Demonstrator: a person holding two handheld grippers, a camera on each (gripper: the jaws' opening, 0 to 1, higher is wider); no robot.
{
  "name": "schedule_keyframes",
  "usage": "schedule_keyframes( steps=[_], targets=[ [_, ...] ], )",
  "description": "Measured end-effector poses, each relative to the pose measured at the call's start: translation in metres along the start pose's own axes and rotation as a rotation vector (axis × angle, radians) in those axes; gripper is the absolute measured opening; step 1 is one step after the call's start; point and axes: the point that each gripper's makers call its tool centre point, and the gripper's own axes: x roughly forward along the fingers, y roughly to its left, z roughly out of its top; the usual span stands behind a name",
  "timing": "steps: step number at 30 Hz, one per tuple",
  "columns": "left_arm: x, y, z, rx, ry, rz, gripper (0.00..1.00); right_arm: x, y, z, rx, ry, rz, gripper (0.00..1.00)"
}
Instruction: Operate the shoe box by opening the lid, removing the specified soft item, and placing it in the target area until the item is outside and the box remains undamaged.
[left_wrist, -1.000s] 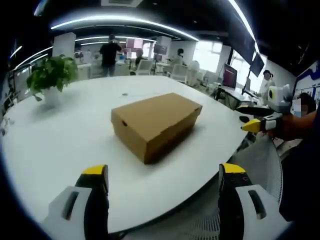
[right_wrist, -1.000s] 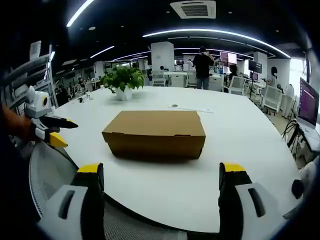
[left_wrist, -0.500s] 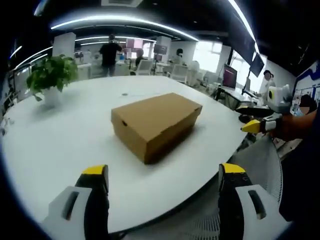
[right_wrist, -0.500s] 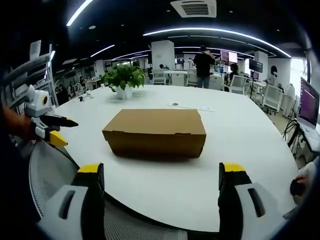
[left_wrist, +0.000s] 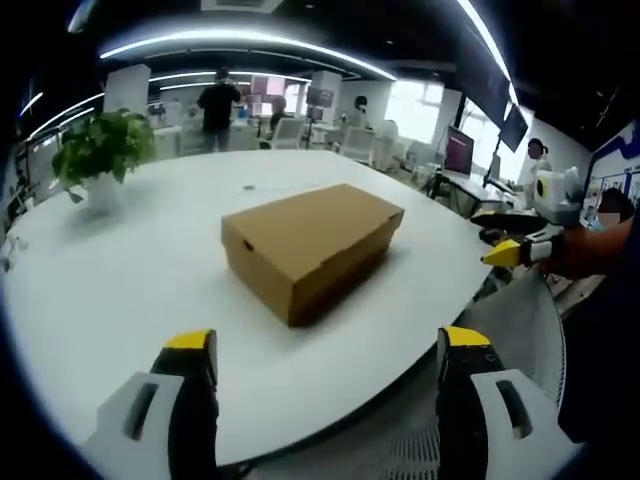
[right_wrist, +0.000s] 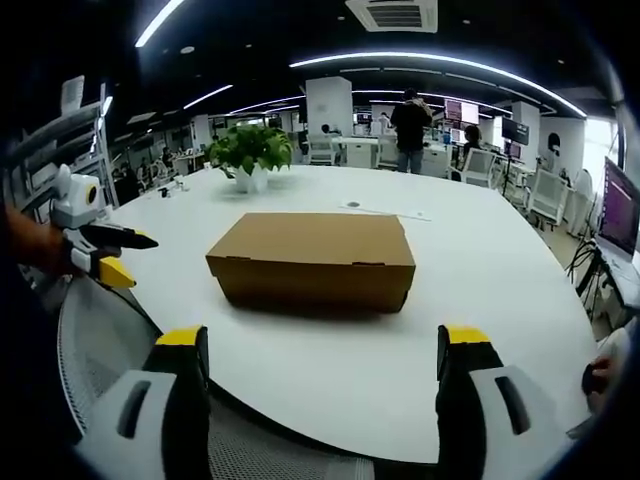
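Resting lid-closed on the smooth white table (left_wrist: 120, 270), the rectangular cardboard shoe box (left_wrist: 310, 243) faces both grippers, left gripper (left_wrist: 327, 345) and right gripper (right_wrist: 325, 345), jaws spread apart.

Bright ceiling light strips (left_wrist: 240, 42), window glare (left_wrist: 415, 110), soft shadow beside box (right_wrist: 312, 258), fisheye-bent edges, mild blur

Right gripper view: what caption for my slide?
Closed box on white table, plant behind, open right gripper waiting.

Shoe box (left_wrist: 308, 246) sat lid-closed on the desk (left_wrist: 120, 290). Potted plant (left_wrist: 98, 152) stood well beyond the box's far corner; both hand-held grippers hung off the desk, short of the box.
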Motion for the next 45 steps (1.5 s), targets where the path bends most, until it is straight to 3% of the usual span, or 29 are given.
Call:
schedule_keyframes(
  steps=[45],
  targets=[
    [0.0019, 0.0016, -0.0012, -0.012, 0.008, 0.002, 0.93, 0.0024, -0.0001, -0.0028, 0.006, 0.017, 0.010, 0.88]
  ],
)
